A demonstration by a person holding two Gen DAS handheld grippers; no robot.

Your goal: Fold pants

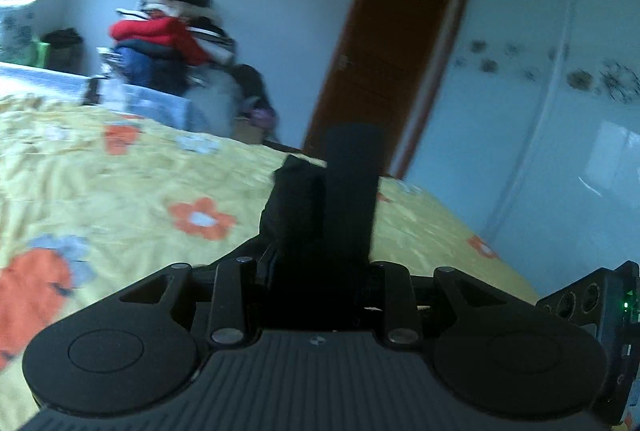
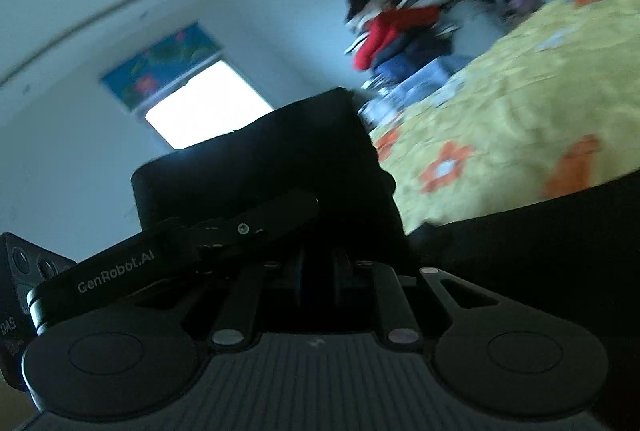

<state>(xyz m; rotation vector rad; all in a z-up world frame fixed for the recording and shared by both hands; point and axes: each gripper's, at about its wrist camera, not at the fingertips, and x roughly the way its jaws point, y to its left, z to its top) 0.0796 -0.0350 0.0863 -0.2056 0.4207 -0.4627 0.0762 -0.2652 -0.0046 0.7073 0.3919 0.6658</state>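
Note:
The pants are black. In the left wrist view a bunched fold of the pants [image 1: 296, 207] is pinched in my left gripper [image 1: 326, 171], held above the bed; one black finger [image 1: 352, 187] stands bare to the fold's right. In the right wrist view the pants [image 2: 256, 167] drape over my right gripper [image 2: 316, 223] and hide its fingertips; the jaws look closed on the cloth. More of the black fabric stretches off to the lower right. This view is tilted and blurred.
A yellow bedsheet [image 1: 120, 191] with orange flowers covers the bed below. A pile of clothes [image 1: 168, 35] sits beyond the bed's far edge. A brown door [image 1: 384, 63] and a white wardrobe [image 1: 540, 111] stand to the right. A bright window [image 2: 208, 107] is on the wall.

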